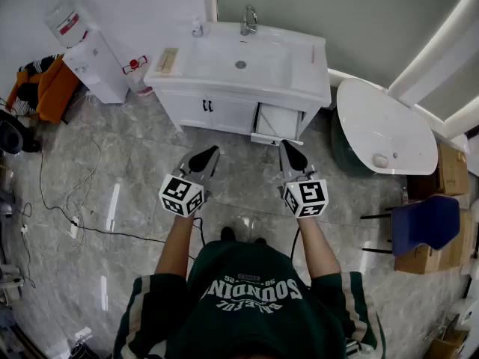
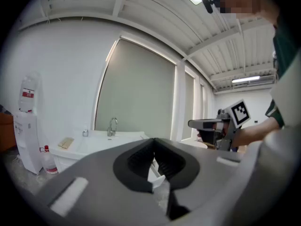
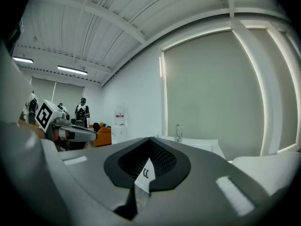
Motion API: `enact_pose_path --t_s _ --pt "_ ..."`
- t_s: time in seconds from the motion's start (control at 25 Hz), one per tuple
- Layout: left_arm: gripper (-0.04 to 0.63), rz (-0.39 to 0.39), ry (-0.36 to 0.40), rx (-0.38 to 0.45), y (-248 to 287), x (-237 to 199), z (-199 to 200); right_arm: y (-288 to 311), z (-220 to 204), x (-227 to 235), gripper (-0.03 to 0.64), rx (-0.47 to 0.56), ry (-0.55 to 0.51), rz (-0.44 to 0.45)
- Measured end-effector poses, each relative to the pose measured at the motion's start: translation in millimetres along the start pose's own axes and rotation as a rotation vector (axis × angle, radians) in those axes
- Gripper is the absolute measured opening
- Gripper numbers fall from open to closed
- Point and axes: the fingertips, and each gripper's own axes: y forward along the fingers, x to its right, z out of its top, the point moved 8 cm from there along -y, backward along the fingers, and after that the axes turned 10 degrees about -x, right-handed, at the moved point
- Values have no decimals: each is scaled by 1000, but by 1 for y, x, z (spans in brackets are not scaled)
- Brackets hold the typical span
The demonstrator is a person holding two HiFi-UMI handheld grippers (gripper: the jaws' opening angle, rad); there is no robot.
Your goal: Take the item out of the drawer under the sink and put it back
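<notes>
Head view: we hold left hand-held gripper (image 1: 213,151) and right hand-held gripper (image 1: 285,144) level, jaws together, empty, facing the part-open drawer (image 1: 275,124) under the sink (image 1: 305,81).

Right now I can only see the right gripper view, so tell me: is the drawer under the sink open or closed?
Observer: Partly open. In the head view the drawer sticks out at the right end of the vanity cabinet.
Operator: Is the left gripper holding anything?
Observer: No. Its own view shows the left gripper with its fingers together and nothing between them.
Operator: Is anything standing off to the side that I should know about?
Observer: A blue chair stands on the floor at the head view's right.
</notes>
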Motion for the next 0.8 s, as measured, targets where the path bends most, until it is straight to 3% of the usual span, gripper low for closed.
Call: enact_pose_path --t_s 0.16,0.8 --pt "51 6 -6 -4 -4 -2 -4 2 1 -3 3 16 35 32" --pt "51 -26 -17 -10 2 -17 -9 17 -9 -11 2 -53 32 1"
